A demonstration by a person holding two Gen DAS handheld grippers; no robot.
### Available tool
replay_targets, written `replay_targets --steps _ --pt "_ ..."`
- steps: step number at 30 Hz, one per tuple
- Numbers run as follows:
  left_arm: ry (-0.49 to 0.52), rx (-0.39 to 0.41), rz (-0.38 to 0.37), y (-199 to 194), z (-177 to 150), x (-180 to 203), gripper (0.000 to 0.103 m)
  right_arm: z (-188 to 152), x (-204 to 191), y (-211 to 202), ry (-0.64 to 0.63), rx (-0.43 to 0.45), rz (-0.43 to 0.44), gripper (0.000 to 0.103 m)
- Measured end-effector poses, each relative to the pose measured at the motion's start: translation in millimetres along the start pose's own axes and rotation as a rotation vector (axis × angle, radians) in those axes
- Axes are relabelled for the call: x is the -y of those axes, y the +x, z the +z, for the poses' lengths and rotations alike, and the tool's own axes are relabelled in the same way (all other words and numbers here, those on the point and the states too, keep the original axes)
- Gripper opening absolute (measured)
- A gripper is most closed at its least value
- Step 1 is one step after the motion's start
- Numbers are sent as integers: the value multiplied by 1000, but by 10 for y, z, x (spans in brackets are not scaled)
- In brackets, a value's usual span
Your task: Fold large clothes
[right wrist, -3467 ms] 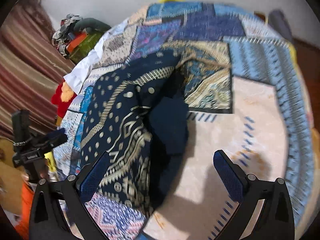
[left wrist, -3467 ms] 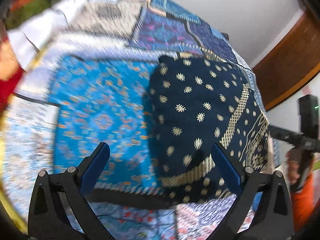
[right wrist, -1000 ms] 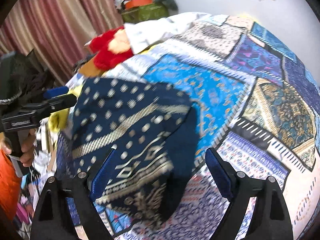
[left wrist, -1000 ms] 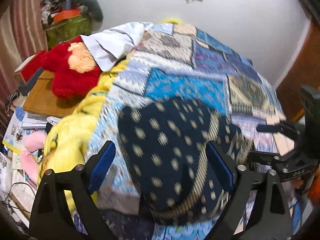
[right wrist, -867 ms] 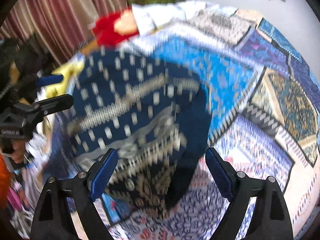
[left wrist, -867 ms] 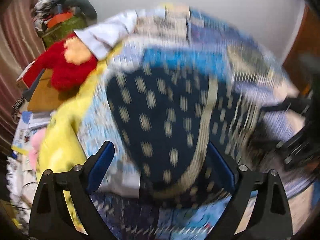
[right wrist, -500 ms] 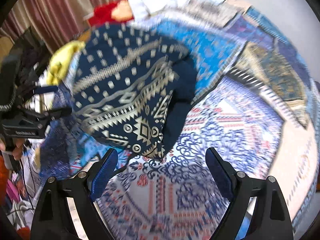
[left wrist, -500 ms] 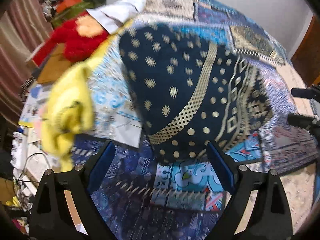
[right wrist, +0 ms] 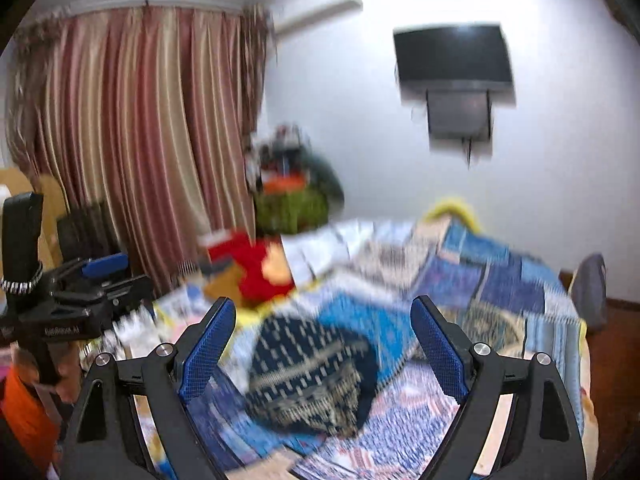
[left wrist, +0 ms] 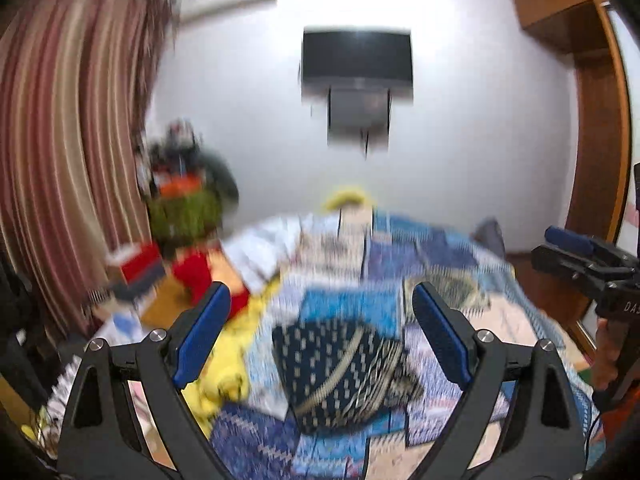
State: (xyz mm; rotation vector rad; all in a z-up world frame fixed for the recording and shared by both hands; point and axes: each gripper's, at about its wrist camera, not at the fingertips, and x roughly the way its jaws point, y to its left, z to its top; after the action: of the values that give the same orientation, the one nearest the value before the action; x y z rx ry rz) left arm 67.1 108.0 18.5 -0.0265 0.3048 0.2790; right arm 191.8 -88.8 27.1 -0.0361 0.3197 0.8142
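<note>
A folded navy garment with gold patterns (left wrist: pixel 340 372) lies on the patchwork bedspread (left wrist: pixel 440 264); it also shows in the right wrist view (right wrist: pixel 308 376). My left gripper (left wrist: pixel 322 332) is open and empty, raised well back from the garment. My right gripper (right wrist: pixel 324 336) is open and empty, also held back and above it. The right gripper shows at the right edge of the left wrist view (left wrist: pixel 588 264), and the left gripper at the left edge of the right wrist view (right wrist: pixel 80 280). Both views are blurred.
A red stuffed toy (right wrist: pixel 260 264) and a yellow blanket (left wrist: pixel 224 364) lie at the bed's left side. Striped curtains (right wrist: pixel 140 140) hang on the left. A wall-mounted TV (left wrist: pixel 356 60) hangs on the far wall. A wooden wardrobe (left wrist: pixel 596 120) stands on the right.
Both grippers have pulled back and tilted up from close over the garment, so the room's far wall now shows. The garment stays folded on the bed.
</note>
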Motion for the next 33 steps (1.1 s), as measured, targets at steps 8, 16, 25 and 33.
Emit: replay_targets --steps 8,16,25,33 --pt "-22 133 33 -489 -108 198 93 -100 -411 -551 -13 110 -46 88" --pt "-39 99 30 -545 -361 249 99 -416 -594 -628 -23 65 -99 101" --pt "-41 79 20 -518 -430 260 99 -489 -557 -583 -10 37 -108 101" --pt "-70 74 11 -520 -426 194 100 -503 -533 -579 -6 31 -110 101"
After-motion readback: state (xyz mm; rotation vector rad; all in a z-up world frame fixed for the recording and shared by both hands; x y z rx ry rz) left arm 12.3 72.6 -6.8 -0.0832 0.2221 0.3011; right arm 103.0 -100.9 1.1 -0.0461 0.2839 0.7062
